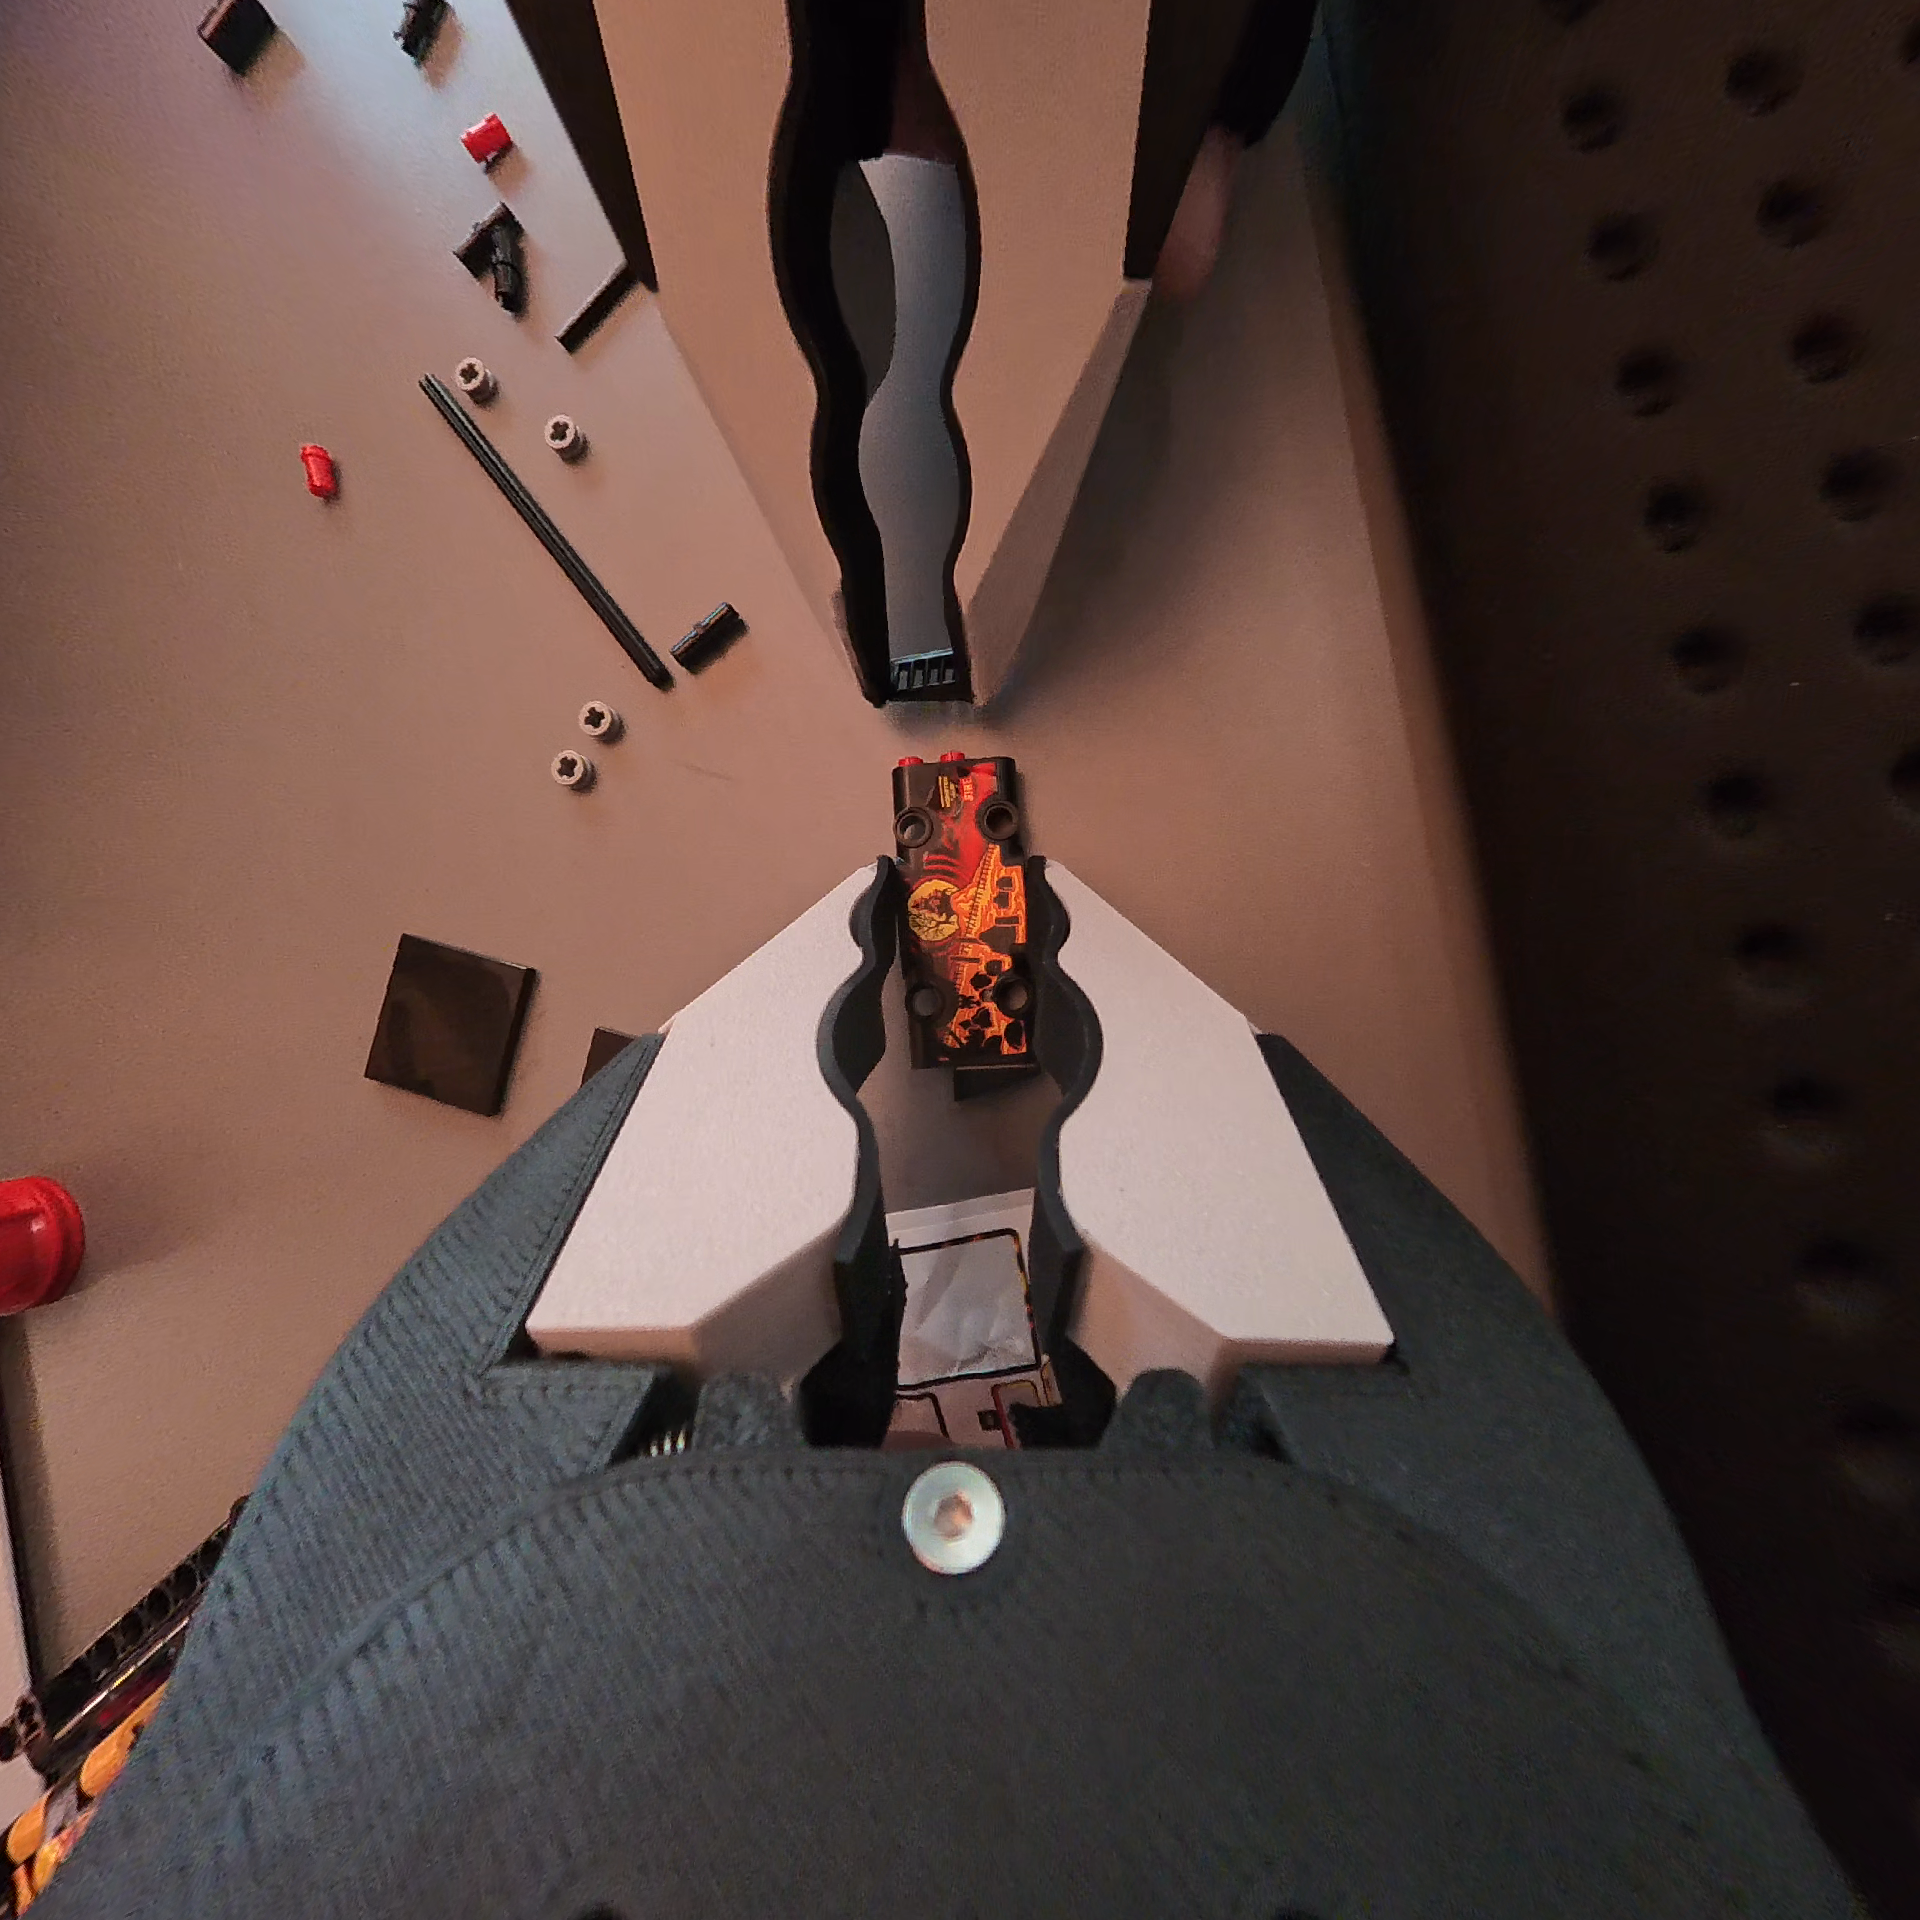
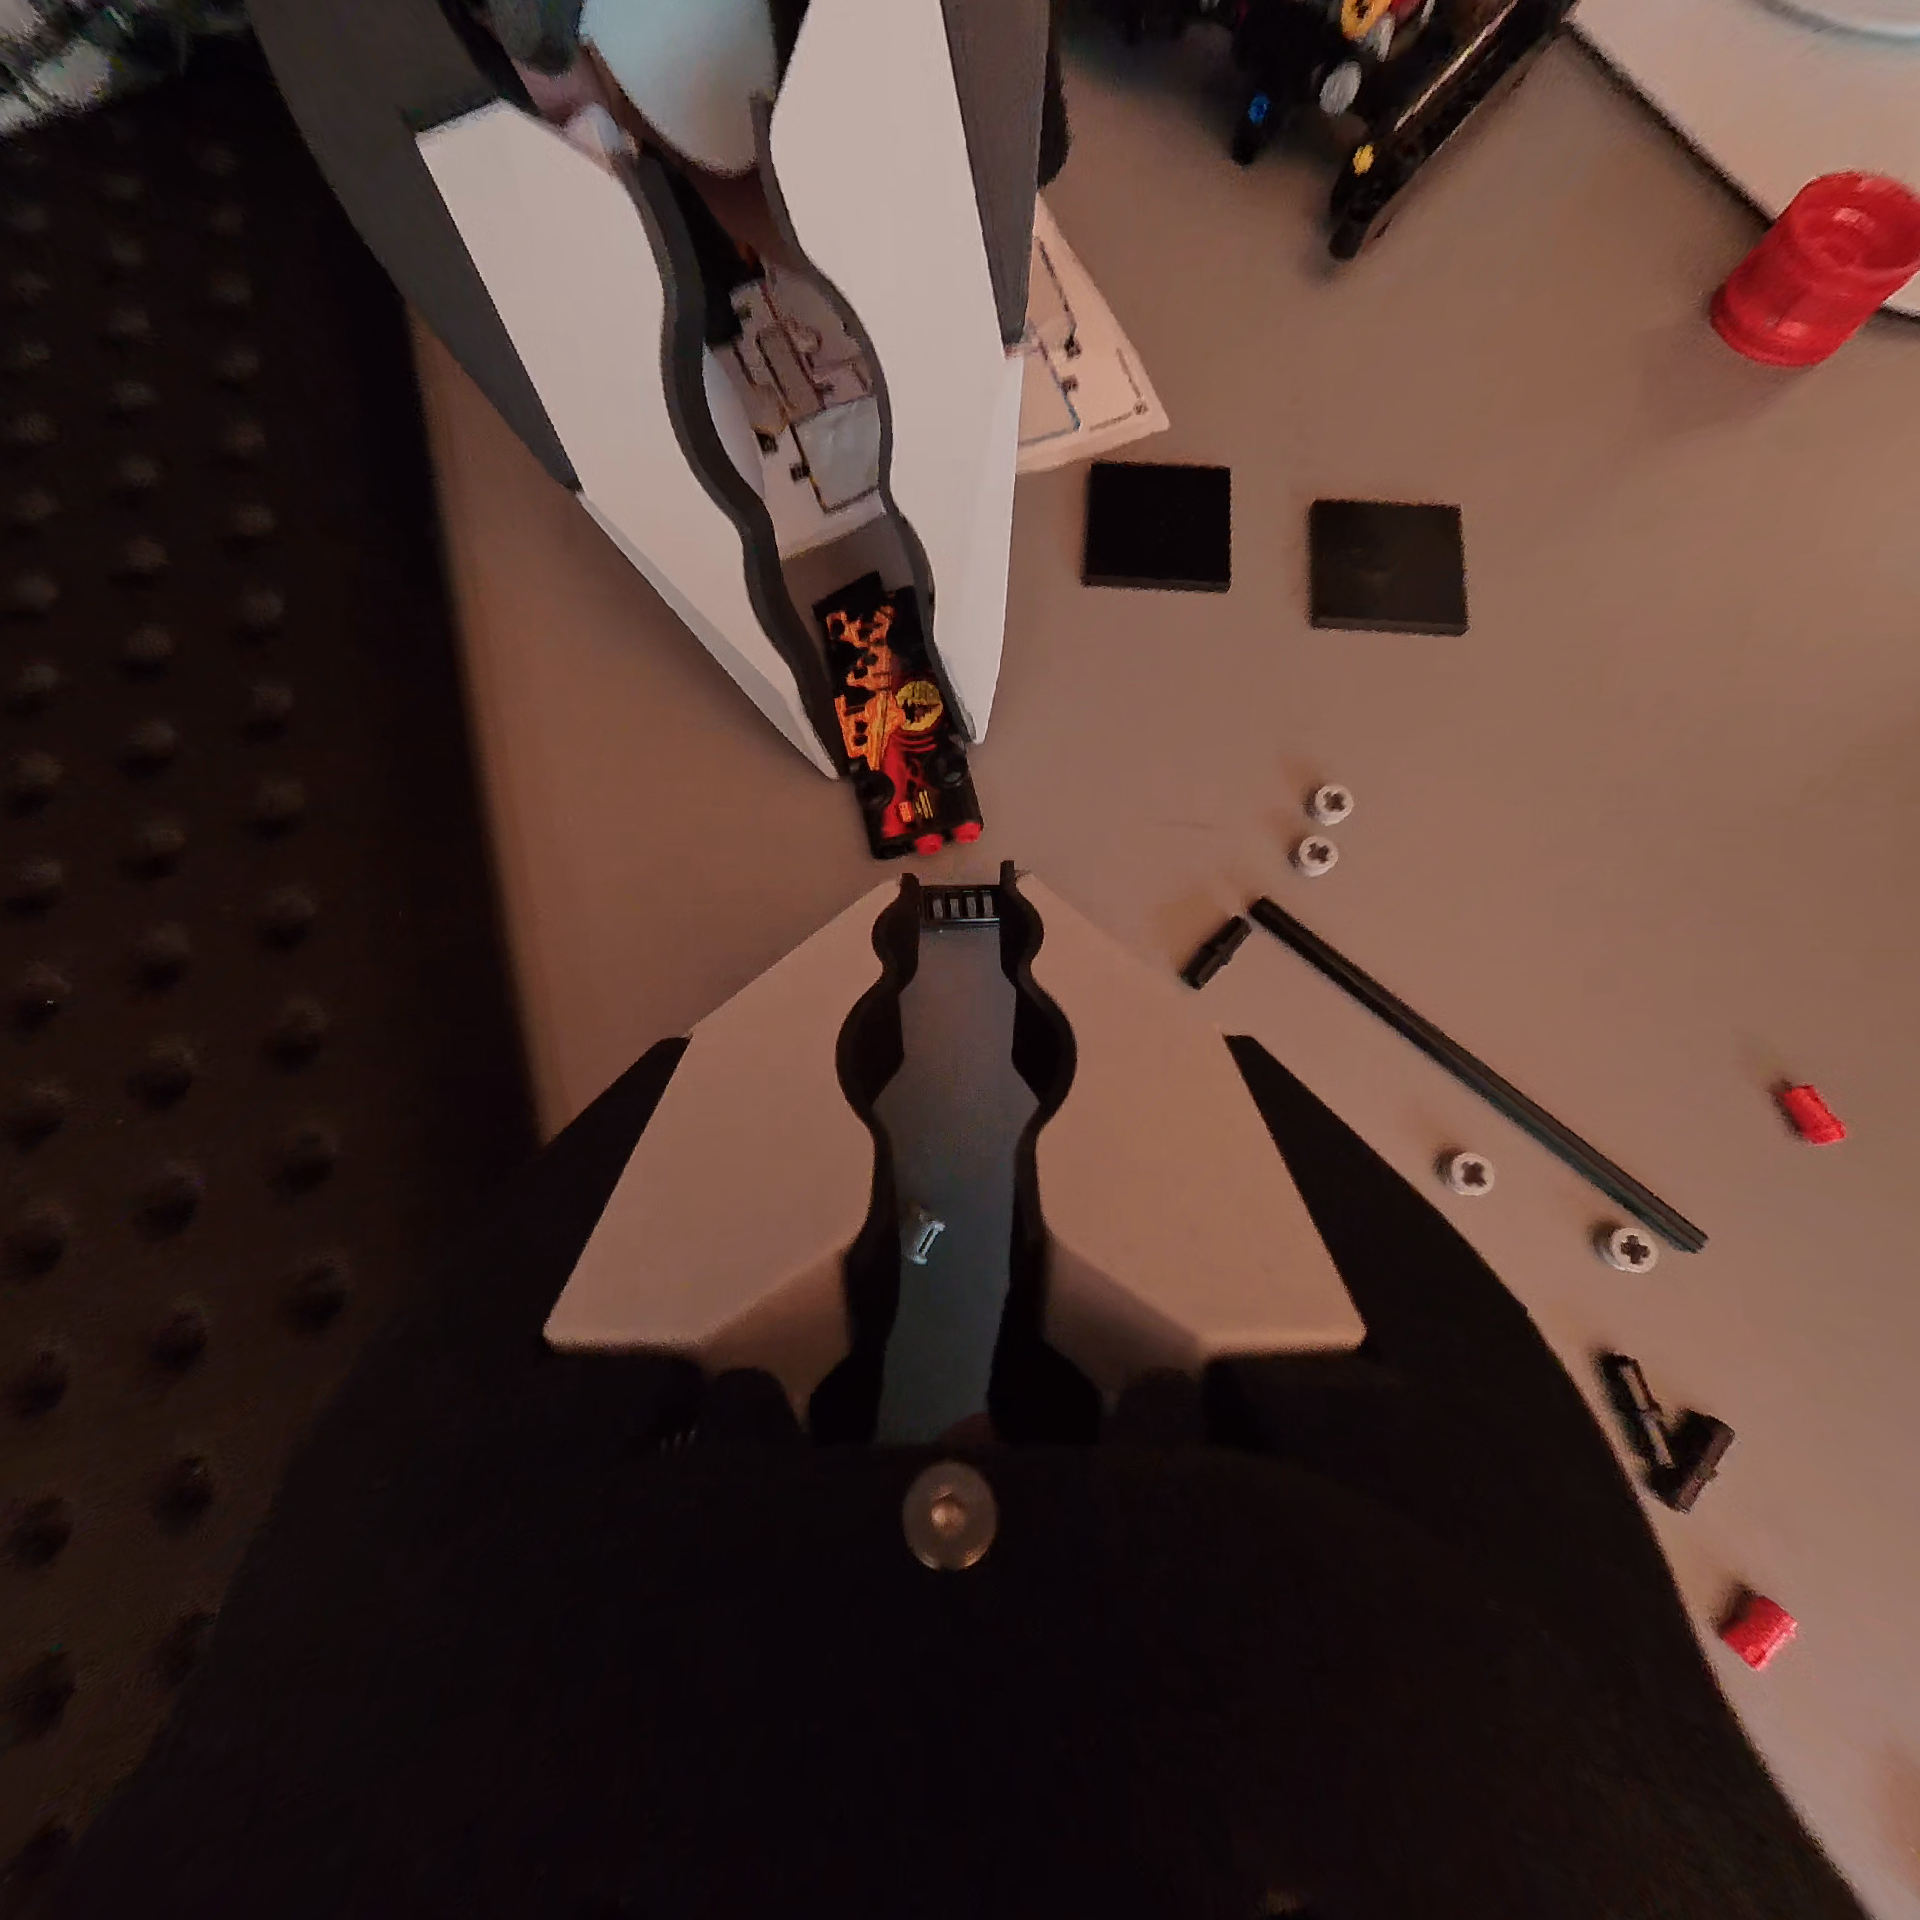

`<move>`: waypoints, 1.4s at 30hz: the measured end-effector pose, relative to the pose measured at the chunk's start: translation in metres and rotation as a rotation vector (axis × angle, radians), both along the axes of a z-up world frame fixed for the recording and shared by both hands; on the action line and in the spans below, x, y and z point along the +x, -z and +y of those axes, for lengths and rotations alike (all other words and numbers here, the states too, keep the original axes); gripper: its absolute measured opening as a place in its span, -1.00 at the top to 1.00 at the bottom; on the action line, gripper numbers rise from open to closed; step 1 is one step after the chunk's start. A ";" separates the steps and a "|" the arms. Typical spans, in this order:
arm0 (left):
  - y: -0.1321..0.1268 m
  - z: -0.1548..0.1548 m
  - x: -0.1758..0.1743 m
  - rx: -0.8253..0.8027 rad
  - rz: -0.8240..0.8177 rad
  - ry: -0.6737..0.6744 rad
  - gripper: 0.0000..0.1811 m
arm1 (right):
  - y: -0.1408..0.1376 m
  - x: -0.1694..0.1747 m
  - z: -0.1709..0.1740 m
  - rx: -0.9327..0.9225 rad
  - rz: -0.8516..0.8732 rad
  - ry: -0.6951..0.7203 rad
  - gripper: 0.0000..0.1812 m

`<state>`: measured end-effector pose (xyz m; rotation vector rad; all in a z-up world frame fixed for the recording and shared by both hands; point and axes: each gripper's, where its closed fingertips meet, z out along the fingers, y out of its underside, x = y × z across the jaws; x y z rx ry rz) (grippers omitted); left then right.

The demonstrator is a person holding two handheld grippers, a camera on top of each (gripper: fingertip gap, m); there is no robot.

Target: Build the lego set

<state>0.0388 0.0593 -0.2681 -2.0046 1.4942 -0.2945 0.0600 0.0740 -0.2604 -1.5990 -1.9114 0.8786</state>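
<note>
Between left hand-held gripper (image 1: 961, 883) pads, printed panel (image 1: 961, 914)

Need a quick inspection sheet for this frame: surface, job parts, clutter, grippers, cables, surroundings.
Surface: plain beige tabletop, loose parts spread over it.
Job's things: printed black panel with red and orange artwork and two red pins at its far end; long black axle; grey bushes; two black square tiles; small red pins; partly built black frame.
Clutter: paper sheet under the left gripper; large red cylinder.
Grippers: left gripper jaws close around the printed panel; right gripper jaws shut on a small black grille piece, facing the panel's pin end.
Cables: nothing seen.
Surroundings: dark studded mat beside the table.
</note>
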 end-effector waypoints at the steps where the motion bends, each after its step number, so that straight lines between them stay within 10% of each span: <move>1: 0.000 0.001 0.000 0.002 -0.004 -0.004 0.74 | -0.005 -0.001 0.000 -0.013 0.030 0.002 0.86; 12: -0.045 0.009 0.013 0.046 -0.294 -0.036 0.74 | -0.053 0.000 0.003 -0.086 0.309 -0.010 1.00; 31: -0.020 0.014 -0.007 0.026 -0.135 -0.079 0.74 | 0.008 0.002 0.037 0.071 -0.030 0.083 0.92; 42: -0.027 0.043 0.001 0.351 0.005 -0.126 0.74 | -0.035 -0.003 0.041 -0.231 0.216 0.216 0.93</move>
